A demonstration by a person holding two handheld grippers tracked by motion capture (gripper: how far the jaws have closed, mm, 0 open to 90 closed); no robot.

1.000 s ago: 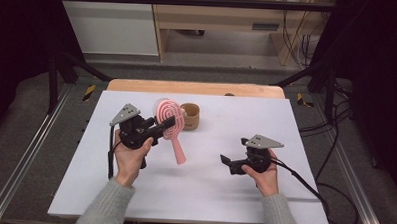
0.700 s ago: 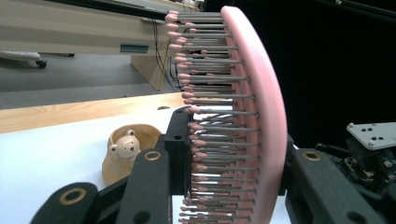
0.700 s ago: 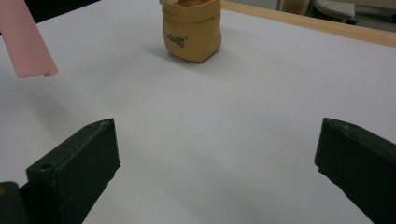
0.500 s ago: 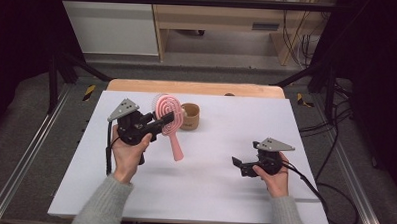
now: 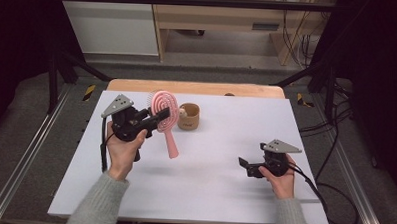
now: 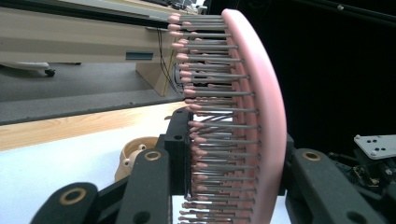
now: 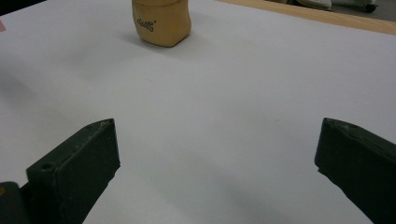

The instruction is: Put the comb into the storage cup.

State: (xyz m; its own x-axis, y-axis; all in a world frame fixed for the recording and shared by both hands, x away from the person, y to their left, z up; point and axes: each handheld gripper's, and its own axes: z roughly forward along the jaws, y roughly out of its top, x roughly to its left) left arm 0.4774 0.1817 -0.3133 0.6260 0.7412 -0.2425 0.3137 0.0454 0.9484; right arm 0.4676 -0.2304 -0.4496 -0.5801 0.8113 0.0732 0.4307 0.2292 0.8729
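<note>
Jaws of your left gripper (image 5: 154, 118) clench the pink brush (image 5: 164, 116), its round head and thin metal bristles raised above the white table (image 5: 208, 192). Your right gripper (image 5: 244, 166) gapes empty, having slid rightward. The tan cup (image 5: 189, 116) stands behind the brush.

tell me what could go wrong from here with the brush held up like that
1. The left gripper clamps the pink brush across its head, one jaw on the bristles, with the handle hanging free; it may pivot or slip.
2. The tan cup stands just beside the brush, so a swing of the handle could tip it.
3. The right gripper sits open and low over the table, too far off to steady the brush.
</note>
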